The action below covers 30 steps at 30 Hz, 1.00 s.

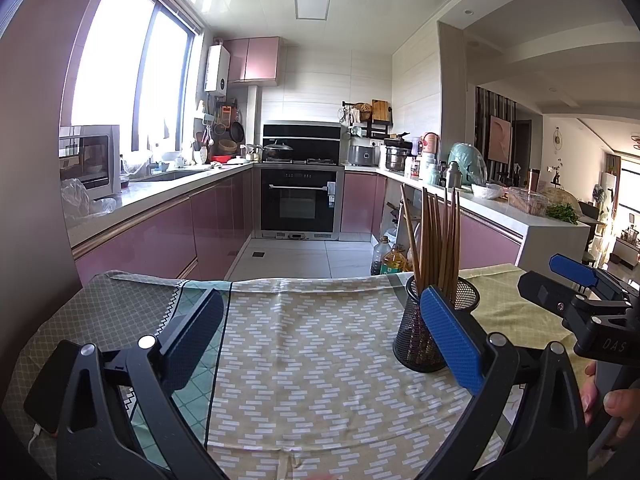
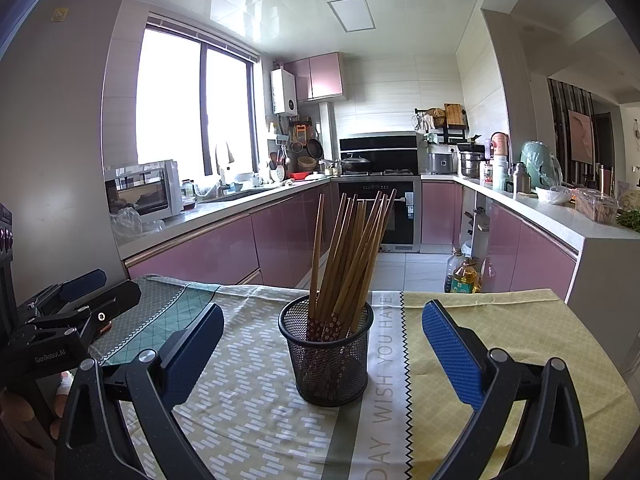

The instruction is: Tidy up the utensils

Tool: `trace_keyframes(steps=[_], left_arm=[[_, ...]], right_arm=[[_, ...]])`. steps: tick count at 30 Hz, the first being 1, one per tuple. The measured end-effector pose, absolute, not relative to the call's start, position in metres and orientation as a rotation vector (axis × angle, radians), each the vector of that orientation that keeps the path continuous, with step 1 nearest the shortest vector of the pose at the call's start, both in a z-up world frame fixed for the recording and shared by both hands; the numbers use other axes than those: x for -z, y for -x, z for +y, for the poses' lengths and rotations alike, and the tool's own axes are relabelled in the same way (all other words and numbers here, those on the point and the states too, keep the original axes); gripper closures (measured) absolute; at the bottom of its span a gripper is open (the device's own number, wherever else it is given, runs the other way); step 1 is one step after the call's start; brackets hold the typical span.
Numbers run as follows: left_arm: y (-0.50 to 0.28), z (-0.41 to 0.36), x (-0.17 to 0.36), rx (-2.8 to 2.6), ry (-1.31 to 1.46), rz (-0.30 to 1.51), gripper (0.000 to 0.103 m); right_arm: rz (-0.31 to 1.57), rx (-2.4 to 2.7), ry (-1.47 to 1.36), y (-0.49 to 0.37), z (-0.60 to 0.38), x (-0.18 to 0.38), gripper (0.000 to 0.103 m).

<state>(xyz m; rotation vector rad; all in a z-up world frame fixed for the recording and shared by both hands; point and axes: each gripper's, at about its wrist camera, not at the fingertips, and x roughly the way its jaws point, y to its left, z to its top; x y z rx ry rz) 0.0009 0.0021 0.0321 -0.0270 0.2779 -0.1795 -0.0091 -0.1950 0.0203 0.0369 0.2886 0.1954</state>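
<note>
- My left gripper point(image 1: 324, 344) hangs over the near side of the bench point(image 2: 520, 320), its jaws spread wide with nothing between them.
- My right gripper point(image 2: 324, 352) is spread just as wide and holds nothing; the cup sits in the gap between its fingers, touching neither.
- The black mesh cup point(image 2: 326, 354) stands upright on the patterned cloth point(image 2: 248, 400) that covers the bench, near the middle in my right view.
- In my left view the same cup stands to the right, partly behind the blue pad point(image 1: 450, 340) of the right finger.
- A bundle of brown chopsticks point(image 2: 352, 252) stands in the cup, fanned out and leaning right.
- A phone point(image 1: 48, 388) with a white cable lies at the near left of the bench.
- Bottles of oil point(image 2: 464, 272) stand on the floor beyond the far edge.
</note>
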Motion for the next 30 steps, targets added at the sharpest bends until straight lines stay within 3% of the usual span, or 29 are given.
trace_keyframes(steps=[30], left_arm=[[-0.0023,0.0012,-0.0344,0.179,0.026,0.279,0.006]], right_arm=[[0.284,-0.19,-0.044,0.0082,-0.1941,-0.0246,0.007]])
